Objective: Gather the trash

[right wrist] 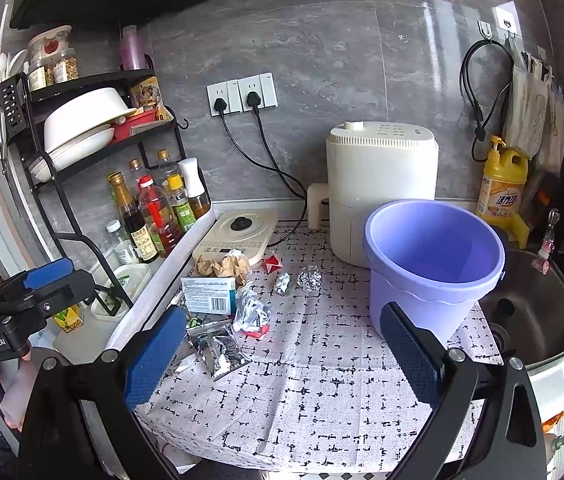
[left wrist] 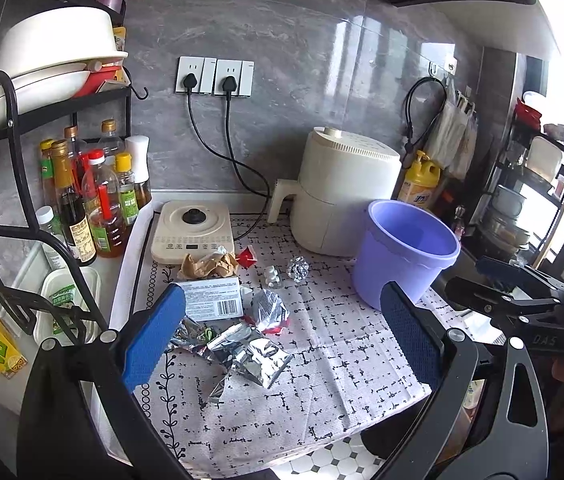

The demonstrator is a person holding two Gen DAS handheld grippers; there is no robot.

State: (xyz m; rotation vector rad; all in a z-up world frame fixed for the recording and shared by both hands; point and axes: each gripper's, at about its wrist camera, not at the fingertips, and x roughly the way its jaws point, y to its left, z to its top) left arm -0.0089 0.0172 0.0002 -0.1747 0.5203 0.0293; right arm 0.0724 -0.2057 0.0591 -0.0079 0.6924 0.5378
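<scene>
The trash lies scattered on the left half of the patterned cloth point(right wrist: 322, 380) that covers the tabletop. In the right wrist view a silver foil wrapper point(right wrist: 217, 350) sits at about 8 o'clock from the picture's middle, touching a crumpled red-and-white packet point(right wrist: 251, 312) just above it. A small cardboard box with a barcode point(right wrist: 207, 295) lies beside that packet at its 10 o'clock, and a wad of brown paper point(right wrist: 223, 266) rests against the box's far edge, overlapping the front rim of the induction cooker point(right wrist: 237, 236). Further right lie a red scrap point(right wrist: 271, 262), a small white crumpled piece point(right wrist: 282, 282) and a foil ball point(right wrist: 309, 277), each apart from the others.

The purple bucket point(right wrist: 434, 264) stands upright at 3 o'clock from the trash, well apart from it, its mouth open; what lies at its bottom cannot be told from here. Behind it, touching or nearly so, stands the white air fryer point(right wrist: 382, 184).

The right gripper point(right wrist: 282, 352) hovers above the cloth with its blue fingers point(right wrist: 155, 356) spread wide, holding nothing. The left gripper point(left wrist: 282, 344) likewise hangs over the foil wrapper with fingers point(left wrist: 153, 340) wide apart and empty.

At 9 o'clock a black rack point(right wrist: 81, 236) holds sauce bottles point(right wrist: 153, 212) and white dishes point(right wrist: 81, 128). At 3 o'clock a yellow detergent bottle point(right wrist: 502, 188) stands by the sink point(right wrist: 542, 308).
</scene>
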